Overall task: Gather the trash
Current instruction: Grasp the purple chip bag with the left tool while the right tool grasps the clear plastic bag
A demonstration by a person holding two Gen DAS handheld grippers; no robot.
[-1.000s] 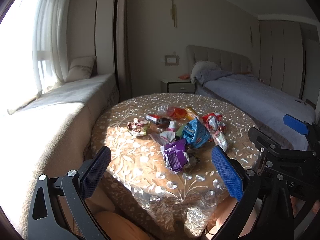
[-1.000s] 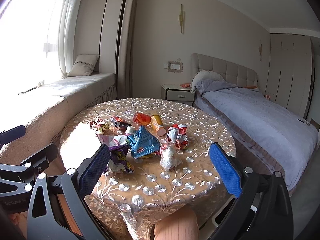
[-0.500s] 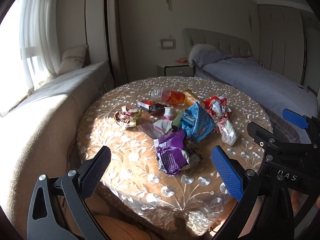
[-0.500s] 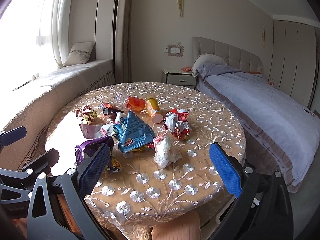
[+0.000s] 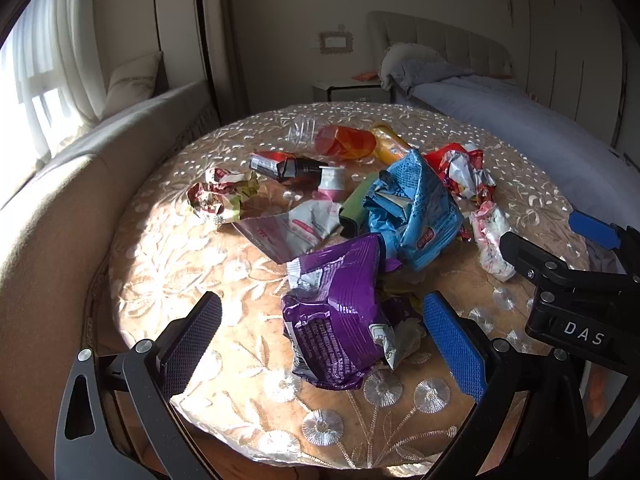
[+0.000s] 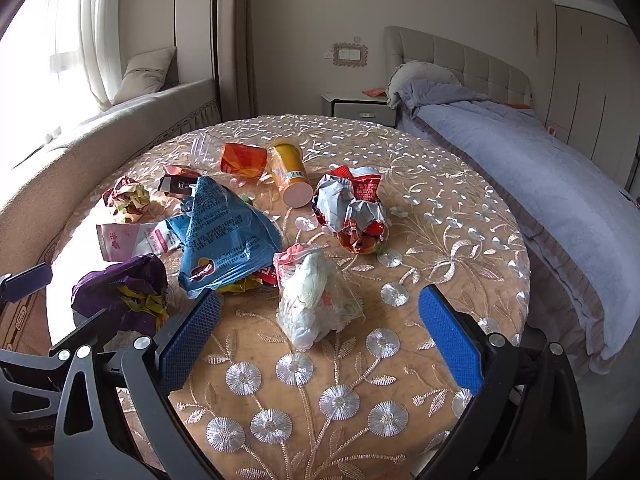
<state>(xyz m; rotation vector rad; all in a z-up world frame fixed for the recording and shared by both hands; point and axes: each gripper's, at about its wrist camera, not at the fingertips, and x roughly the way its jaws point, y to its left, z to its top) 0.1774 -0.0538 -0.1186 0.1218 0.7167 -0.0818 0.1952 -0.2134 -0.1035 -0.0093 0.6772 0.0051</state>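
Observation:
Several pieces of trash lie on a round table with an embroidered cloth (image 5: 160, 264). A crumpled purple wrapper (image 5: 336, 320) lies between the open jaws of my left gripper (image 5: 320, 344), which is empty. A blue snack bag (image 5: 412, 208) lies beyond it. My right gripper (image 6: 316, 340) is open and empty, its jaws either side of a crumpled clear-and-white bag (image 6: 316, 300). A red-and-silver wrapper (image 6: 352, 208), a yellow tube (image 6: 290, 172) and an orange wrapper (image 6: 242, 160) lie further back. The right gripper also shows in the left wrist view (image 5: 568, 272).
A bed with a blue-grey cover (image 6: 540, 152) stands to the right of the table. A cushioned window bench (image 5: 72, 168) runs along the left. A nightstand (image 6: 356, 108) stands at the back wall. A cardboard box (image 6: 20, 320) sits low at the left.
Both grippers have moved forward and down over the table, so the trash looks larger and nearer. The purple wrapper and the clear bag now lie between the jaws. Both stay open.

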